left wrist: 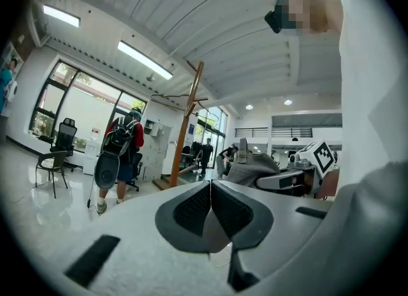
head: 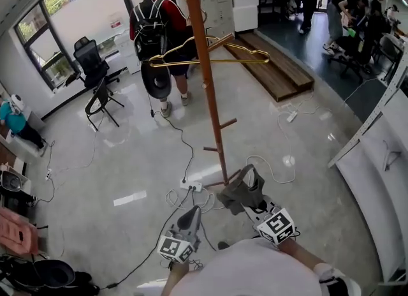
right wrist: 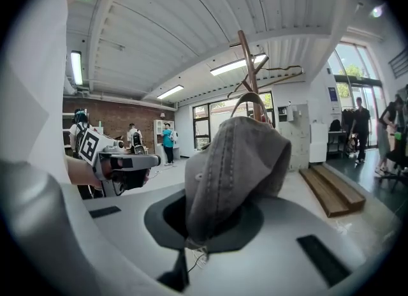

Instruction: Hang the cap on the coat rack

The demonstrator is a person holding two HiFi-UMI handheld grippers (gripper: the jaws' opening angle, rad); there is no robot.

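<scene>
A grey cap (head: 243, 189) (right wrist: 234, 172) hangs from my right gripper (head: 245, 203) (right wrist: 194, 237), whose jaws are shut on its fabric. In the head view the cap is held close to the foot of the wooden coat rack (head: 207, 71), whose pole rises just beyond it. The rack (right wrist: 249, 65) shows right behind the cap in the right gripper view. A golden hanger (head: 210, 55) rests on one of its pegs. My left gripper (head: 194, 213) (left wrist: 210, 205) is shut and empty, to the left of the cap. The cap (left wrist: 255, 168) also appears at the right of the left gripper view.
A person with a black backpack (head: 158, 30) stands beyond the rack. Cables and a power strip (head: 191, 186) lie on the floor near its base. A folding chair (head: 102, 100) stands at left, a wooden step (head: 280, 65) at back right, a white counter (head: 382, 161) at right.
</scene>
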